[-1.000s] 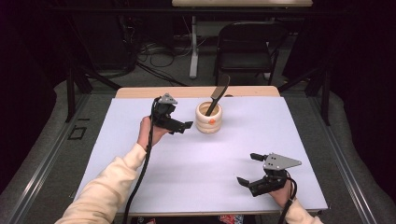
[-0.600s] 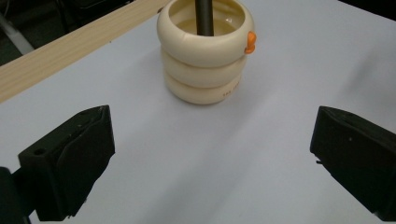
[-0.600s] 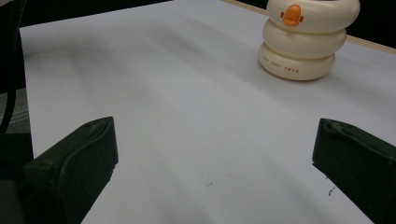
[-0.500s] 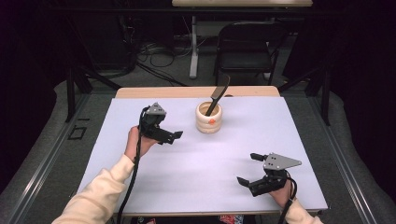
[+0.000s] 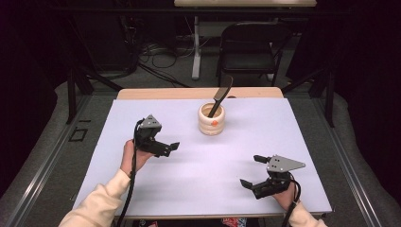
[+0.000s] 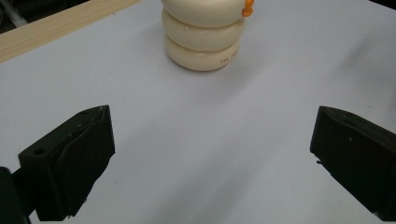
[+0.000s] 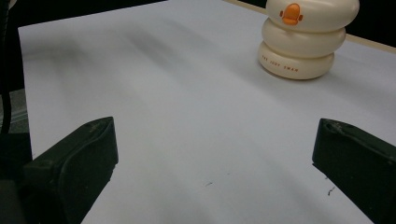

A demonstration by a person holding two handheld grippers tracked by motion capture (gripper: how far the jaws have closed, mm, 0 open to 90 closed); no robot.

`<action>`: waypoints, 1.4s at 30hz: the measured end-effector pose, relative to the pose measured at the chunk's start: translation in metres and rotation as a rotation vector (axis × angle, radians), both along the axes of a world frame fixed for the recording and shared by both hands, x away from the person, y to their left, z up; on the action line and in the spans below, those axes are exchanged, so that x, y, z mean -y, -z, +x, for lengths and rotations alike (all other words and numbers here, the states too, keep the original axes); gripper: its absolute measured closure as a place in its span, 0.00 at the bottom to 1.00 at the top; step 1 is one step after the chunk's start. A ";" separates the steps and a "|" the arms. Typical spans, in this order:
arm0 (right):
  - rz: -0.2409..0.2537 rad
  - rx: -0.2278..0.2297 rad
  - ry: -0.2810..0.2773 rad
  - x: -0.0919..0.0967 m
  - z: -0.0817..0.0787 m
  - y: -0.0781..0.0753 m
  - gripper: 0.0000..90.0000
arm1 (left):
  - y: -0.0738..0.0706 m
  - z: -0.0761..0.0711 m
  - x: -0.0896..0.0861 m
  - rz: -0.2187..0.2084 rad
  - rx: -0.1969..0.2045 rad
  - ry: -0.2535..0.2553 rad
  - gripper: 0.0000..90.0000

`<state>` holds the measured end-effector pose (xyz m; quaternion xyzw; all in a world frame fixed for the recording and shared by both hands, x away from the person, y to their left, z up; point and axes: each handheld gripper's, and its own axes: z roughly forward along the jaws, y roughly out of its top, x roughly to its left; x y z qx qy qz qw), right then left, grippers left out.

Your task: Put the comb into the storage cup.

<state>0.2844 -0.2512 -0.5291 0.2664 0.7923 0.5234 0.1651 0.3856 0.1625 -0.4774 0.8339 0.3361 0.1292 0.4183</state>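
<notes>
A cream ribbed holder [image 5: 211, 121] stands at the back middle of the white table [image 5: 293, 132]. A black utensil [image 5: 221, 93] leans out of it. My left gripper [image 5: 169, 148] hovers left of and nearer than the holder, open and holding nothing. In the left gripper view the holder [image 6: 204, 38] lies ahead beyond my wide-apart left gripper [image 6: 212, 163]. My right gripper [image 5: 252, 170] rests low at the front right, open and holding nothing. Across bare table in the right gripper view, the holder [image 7: 302, 44] with an orange mark [image 7: 292, 14] sits ahead of the right gripper [image 7: 212, 172].
A strip of bare wood [image 5: 156, 93] runs along the table's back edge. Behind the table stand a black chair [image 5: 255, 45] and a desk leg with cables [image 5: 156, 52] on the floor. A cable [image 5: 128, 189] trails from the left gripper along the sleeve.
My left gripper has drawn back from beside the holder, moving left and toward the person. The right gripper has stayed where it was.
</notes>
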 end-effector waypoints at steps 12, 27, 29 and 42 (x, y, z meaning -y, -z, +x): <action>-0.001 0.001 0.002 0.000 0.000 0.000 0.00 | 0.012 -0.023 -0.015 -0.028 -0.003 -0.037 0.00; -0.002 -0.003 -0.001 0.000 0.000 0.001 0.00 | 0.025 -0.046 -0.029 -0.040 -0.003 -0.076 0.00; -0.004 -0.004 -0.001 0.000 0.000 0.001 0.00 | 0.027 -0.049 -0.030 -0.040 -0.005 -0.078 0.00; -0.010 -0.009 0.001 0.000 0.001 0.001 0.00 | 0.032 -0.072 -0.043 -0.037 0.043 -0.096 0.00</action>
